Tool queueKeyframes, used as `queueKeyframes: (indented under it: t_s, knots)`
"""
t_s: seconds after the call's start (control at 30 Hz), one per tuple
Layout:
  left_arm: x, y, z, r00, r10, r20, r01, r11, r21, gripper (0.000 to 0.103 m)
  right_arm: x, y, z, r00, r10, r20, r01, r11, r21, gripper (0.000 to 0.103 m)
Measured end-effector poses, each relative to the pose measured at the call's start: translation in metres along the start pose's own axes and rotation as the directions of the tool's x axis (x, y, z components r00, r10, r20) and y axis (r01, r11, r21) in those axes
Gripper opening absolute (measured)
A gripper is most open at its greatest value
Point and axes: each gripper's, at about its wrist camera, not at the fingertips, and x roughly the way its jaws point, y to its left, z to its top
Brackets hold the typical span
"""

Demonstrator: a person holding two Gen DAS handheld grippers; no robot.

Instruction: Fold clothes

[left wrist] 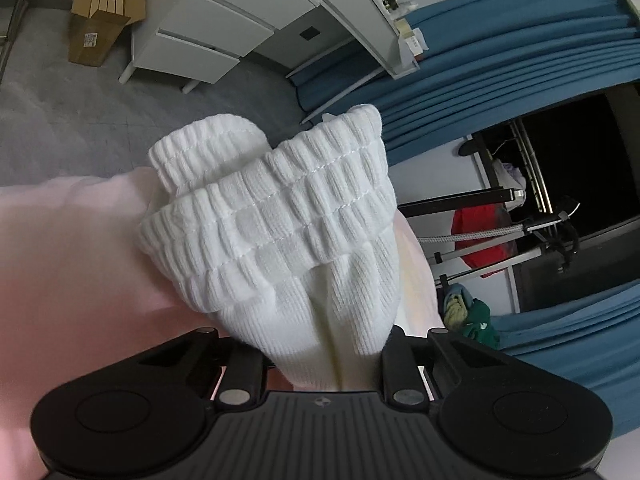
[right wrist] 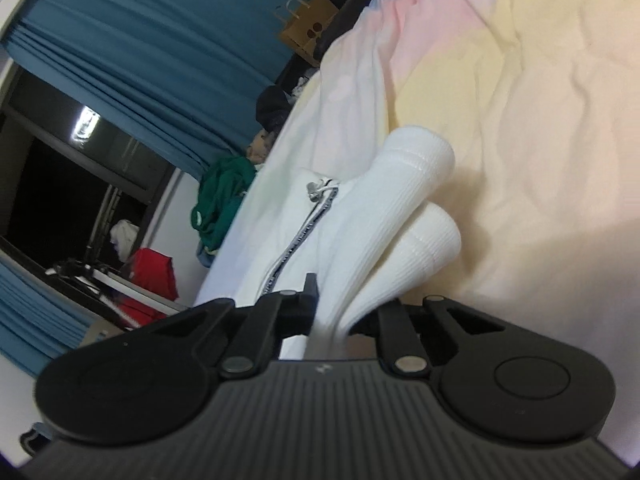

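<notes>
A white knit garment with a ribbed elastic waistband fills the left wrist view; my left gripper is shut on it and holds the bunched waistband up over the pink bedsheet. In the right wrist view the same white garment lies on the pastel sheet, with two ribbed cuffs pointing away and a drawstring on its left. My right gripper is shut on the cloth near the cuffs. The fingertips of both grippers are hidden by fabric.
A white drawer cabinet and a cardboard box stand on the grey floor beyond the bed. Blue curtains, a dark window and a rack with red cloth are on the right. A green garment pile lies beside the bed.
</notes>
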Motion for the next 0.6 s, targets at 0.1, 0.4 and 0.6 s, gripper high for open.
queueKeyframes:
  t_s: [0.1,0.4,0.6]
  knots:
    - [-0.016,-0.006,0.000,1.000,0.014,-0.007,-0.014,0.999,0.051,0.019,-0.017,0.001,-0.003,1.000,-0.017,-0.003,0.017,1.000,-0.024,0.012]
    - [-0.080,0.021,-0.004,0.997,-0.005,-0.082,-0.001,0.998,-0.069,0.019,-0.068,-0.015,-0.005,0.999,-0.034,0.001,0.034,0.996,0.079,0.012]
    - [-0.086,0.044,0.004,0.992,0.020,-0.122,-0.029,0.997,-0.075,0.020,-0.091,-0.024,-0.010,0.999,-0.051,-0.014,0.052,0.990,0.129,0.012]
